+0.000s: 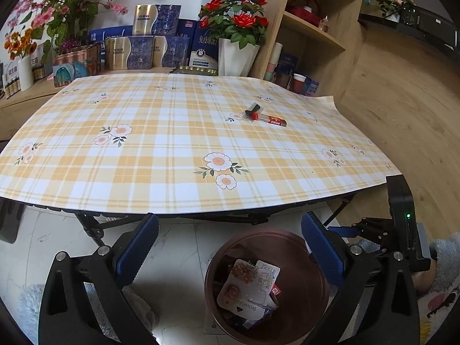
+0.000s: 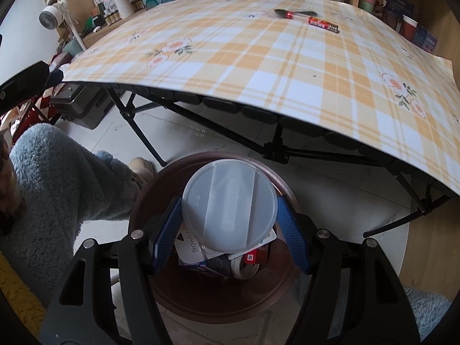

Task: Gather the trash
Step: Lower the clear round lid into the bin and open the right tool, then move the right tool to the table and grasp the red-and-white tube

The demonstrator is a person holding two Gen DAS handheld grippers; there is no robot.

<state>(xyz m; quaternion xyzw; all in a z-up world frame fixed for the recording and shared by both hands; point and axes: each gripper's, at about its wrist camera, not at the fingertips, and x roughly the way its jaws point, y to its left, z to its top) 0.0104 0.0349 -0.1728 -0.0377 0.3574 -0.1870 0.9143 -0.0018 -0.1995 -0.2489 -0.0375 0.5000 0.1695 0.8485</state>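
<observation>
A brown round trash bin stands on the floor in front of the table and holds wrappers and packets. My left gripper is open and empty beside and above the bin. My right gripper is shut on a round translucent plastic lid and holds it right over the bin. A red and black wrapper lies on the checked tablecloth at the far right; it also shows in the right wrist view.
The folding table's black legs stand behind the bin. Boxes, flower pots and a wooden shelf line the far side. A person's fleece sleeve is at the left of the bin.
</observation>
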